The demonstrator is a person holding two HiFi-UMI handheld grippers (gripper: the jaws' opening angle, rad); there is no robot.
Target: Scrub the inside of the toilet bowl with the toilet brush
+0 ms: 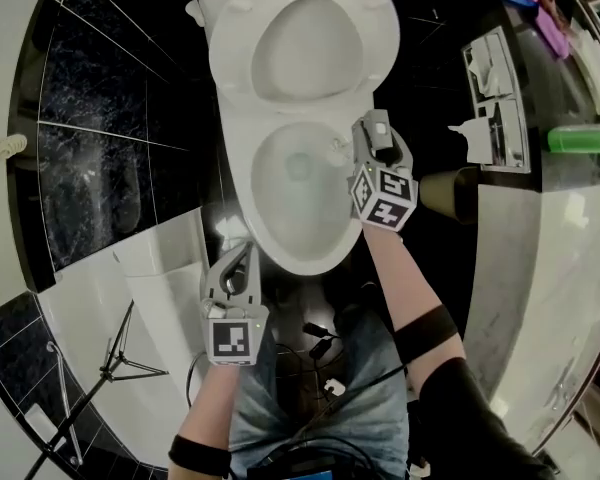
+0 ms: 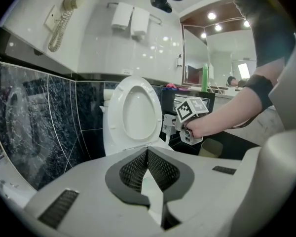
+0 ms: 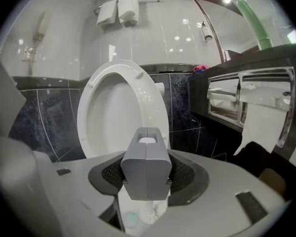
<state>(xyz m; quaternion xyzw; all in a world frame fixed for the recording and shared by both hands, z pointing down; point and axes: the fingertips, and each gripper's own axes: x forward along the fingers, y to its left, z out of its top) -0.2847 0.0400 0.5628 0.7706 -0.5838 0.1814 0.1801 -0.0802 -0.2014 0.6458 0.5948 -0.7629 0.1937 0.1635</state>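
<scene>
Head view: the left gripper [image 1: 242, 258] hovered beside the near rim of the toilet bowl [image 1: 263, 230]. Left gripper view: its jaws were clenched, empty. Right gripper view: the right gripper [image 3: 145, 174] gripped the toilet brush [image 3: 150, 212], with the bristles below it inside the bowl. Scrubbing seemed underway; next, a sweep round the wall.

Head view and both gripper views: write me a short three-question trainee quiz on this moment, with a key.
1. True or false: the white oval toilet lid stands raised.
2. Which tongs grip the white toilet brush by its grey block handle? A left, B right, C both.
3. What hangs from the chrome wall holder?
Key: 1 true. 2 B, the right tongs. 3 White toilet paper.
</scene>
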